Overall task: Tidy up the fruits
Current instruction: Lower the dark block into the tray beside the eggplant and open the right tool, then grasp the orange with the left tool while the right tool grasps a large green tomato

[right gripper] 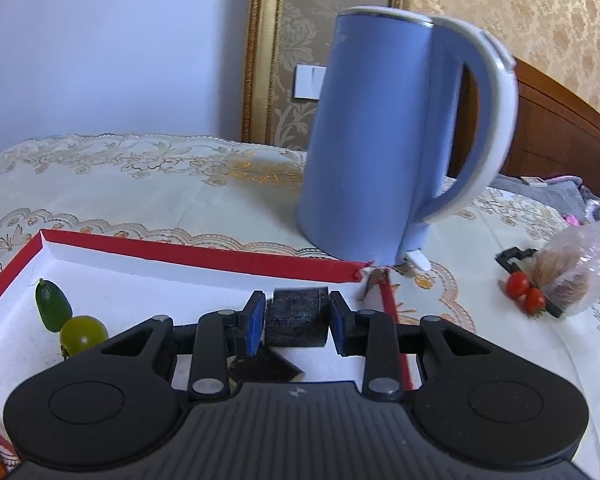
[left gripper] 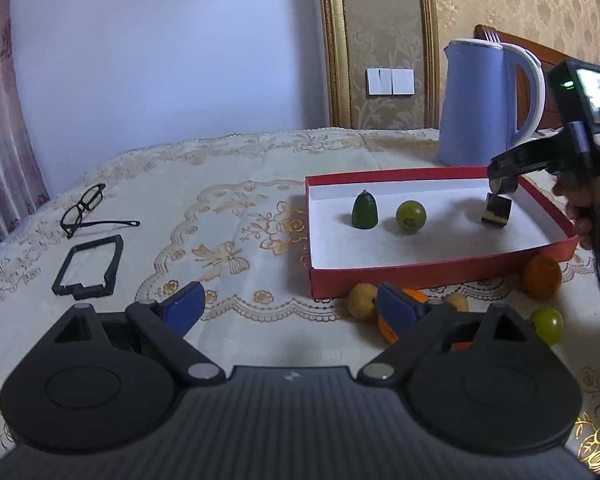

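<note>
Jaws: right gripper narrowed around a dark block-shaped piece, pads just beside its sides, contact unclear, over the near right corner of the red box; left gripper spread wide, nothing between. Box contents: dark green pointed fruit, green round fruit. Tablecloth, outside box: yellow fruits, orange fruit, green grape. Also: blue kettle, eyeglasses, cherry tomatoes.

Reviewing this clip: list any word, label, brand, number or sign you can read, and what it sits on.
None can be read.
Blue kettle: no readable label on the side in view.
Right gripper: only a small embossed mark on its body, no letters.
Device screen at the right edge of the left wrist view: lit, contents too small and blurred.
Red box: plain.
</note>
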Motion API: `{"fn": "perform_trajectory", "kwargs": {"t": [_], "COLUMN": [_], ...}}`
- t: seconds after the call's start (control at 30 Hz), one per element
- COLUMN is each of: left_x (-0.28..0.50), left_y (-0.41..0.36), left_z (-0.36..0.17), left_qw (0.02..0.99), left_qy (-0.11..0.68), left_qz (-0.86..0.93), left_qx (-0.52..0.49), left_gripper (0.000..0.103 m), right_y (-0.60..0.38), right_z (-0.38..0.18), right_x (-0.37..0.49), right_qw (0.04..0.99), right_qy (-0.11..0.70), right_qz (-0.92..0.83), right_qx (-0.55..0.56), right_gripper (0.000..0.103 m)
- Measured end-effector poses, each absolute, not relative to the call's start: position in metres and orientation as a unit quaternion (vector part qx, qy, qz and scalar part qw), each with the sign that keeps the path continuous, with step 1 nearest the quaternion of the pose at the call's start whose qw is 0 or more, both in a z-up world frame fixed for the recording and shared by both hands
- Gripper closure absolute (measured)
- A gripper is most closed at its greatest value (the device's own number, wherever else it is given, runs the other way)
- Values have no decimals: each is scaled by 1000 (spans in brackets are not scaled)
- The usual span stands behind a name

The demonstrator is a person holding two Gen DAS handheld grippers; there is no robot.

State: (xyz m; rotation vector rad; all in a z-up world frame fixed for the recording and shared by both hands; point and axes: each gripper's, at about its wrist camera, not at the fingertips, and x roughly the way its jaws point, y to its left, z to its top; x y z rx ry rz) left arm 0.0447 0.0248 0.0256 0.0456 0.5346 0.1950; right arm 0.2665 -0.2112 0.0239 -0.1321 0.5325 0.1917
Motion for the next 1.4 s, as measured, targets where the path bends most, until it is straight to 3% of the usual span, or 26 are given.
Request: {"fn": "perform_trajectory", "kwargs": {"t": [0.33,0.6,1.0,1.13,1.4], "left_x": [35,28,29,31,38], "left_y": [28,11,5,7,5], "left_z": [18,12,8,7,4], "left_qw": [963,965,964,963,962], "left_qy": [266,257,259,265,270], "left_qz": [49,27,23,19,17], "left_qx": [11,51,58,49,41], "left_gripper": [11,11,8,8,7], "right_y": [-255,-252,-226,-219,-212], "right_z": [52,18,-20,-23,-34], "right_x": [155,70,63,68,80], "right_qw": [973,963,940,942,939], "right_qy": [182,181,239,241,258], "right_qz": [138,190,234,224,211], "right_qx": [-39,-66,-66,-72,-84], "right_gripper": [70,70,70,63,63]}}
